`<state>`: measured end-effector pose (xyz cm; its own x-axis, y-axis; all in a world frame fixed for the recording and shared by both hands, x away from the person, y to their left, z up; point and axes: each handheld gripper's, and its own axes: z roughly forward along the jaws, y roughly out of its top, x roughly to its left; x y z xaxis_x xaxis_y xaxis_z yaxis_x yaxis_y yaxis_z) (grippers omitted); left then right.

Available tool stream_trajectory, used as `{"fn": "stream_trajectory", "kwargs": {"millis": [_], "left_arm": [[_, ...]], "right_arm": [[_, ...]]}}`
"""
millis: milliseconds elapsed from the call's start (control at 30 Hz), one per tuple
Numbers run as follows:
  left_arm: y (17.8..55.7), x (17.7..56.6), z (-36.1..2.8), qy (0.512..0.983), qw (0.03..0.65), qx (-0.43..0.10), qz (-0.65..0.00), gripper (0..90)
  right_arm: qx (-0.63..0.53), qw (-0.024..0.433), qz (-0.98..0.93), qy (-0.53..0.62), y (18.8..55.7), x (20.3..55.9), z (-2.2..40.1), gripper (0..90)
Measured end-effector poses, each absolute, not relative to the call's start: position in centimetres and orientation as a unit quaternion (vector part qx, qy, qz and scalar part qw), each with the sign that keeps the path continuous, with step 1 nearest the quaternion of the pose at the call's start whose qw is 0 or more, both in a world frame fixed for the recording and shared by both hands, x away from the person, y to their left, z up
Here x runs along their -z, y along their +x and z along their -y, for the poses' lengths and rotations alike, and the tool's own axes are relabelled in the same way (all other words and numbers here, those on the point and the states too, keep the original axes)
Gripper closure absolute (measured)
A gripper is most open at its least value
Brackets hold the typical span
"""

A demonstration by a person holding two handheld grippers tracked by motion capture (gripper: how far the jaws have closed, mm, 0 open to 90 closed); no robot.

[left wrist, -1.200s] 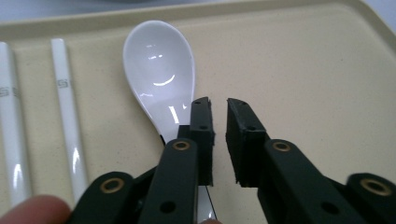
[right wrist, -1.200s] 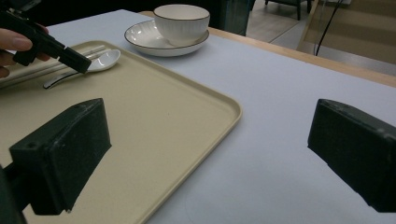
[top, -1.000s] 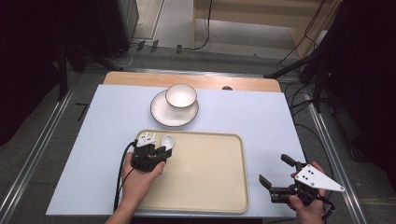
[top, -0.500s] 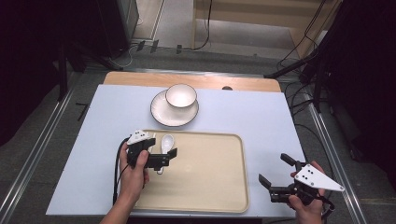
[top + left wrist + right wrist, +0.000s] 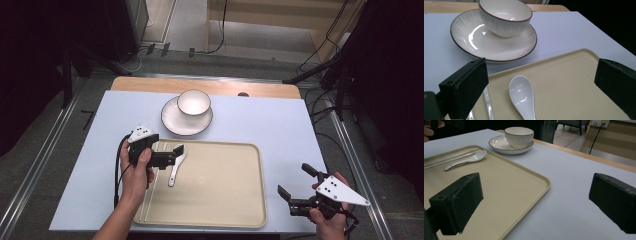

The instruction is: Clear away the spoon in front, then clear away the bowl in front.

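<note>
- Seen from the high view, the left gripper (image 5: 172,159) hovers over the near-left corner of the tray (image 5: 225,200), its jaws just above the spoon (image 5: 176,163), while the right gripper (image 5: 295,187) is held well apart, off the tray's right edge above the blue table cover (image 5: 280,120).
- Only the left gripper view makes the gap plain: the left gripper's (image 5: 541,85) jaws have just been opening and now stand wide, with the spoon's (image 5: 522,96) bowl lying between and below them, touched by neither pad.
- Also in that view, a pair of white chopsticks (image 5: 487,102) lies just beside the spoon, partly hidden behind the left-hand jaw; the high view hides them under the hand.
- From the right gripper view the whole spoon (image 5: 466,160) shows far ahead of the jaws, handle included, lying flat on the tray (image 5: 529,185) alongside the chopsticks (image 5: 451,156).
- Likewise, the right gripper's (image 5: 536,197) jaws are spread wide with nothing in them.
- Glossy and white, the spoon is a short-handled soup spoon, hollow side up, with light glinting in its bowl.
- Beyond both grippers, a white bowl (image 5: 193,102) with a dark rim stands on a matching plate (image 5: 172,122), off the tray's far edge.
</note>
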<state>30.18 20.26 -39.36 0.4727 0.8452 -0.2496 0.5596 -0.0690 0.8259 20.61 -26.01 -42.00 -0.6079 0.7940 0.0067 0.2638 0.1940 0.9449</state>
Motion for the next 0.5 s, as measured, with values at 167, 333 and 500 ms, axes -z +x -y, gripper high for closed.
{"fn": "stream_trajectory", "kwargs": {"millis": [167, 333, 500], "left_arm": [[31.4, 39.1, -20.2, 0.722, 0.457, -0.132, -0.503, 0.0], [32.3, 38.4, -20.4, 0.719, 0.46, -0.136, -0.502, 0.0], [33.7, 37.6, -20.9, 0.718, 0.459, -0.141, -0.504, 0.0]], "right_arm": [[-0.525, 0.263, -0.724, 0.362, 20.6, 41.8, 26.1, 0.0], [-0.529, 0.265, -0.719, 0.365, 20.5, 41.7, 26.5, 0.0], [-0.529, 0.262, -0.721, 0.364, 20.6, 41.7, 26.4, 0.0]]}}
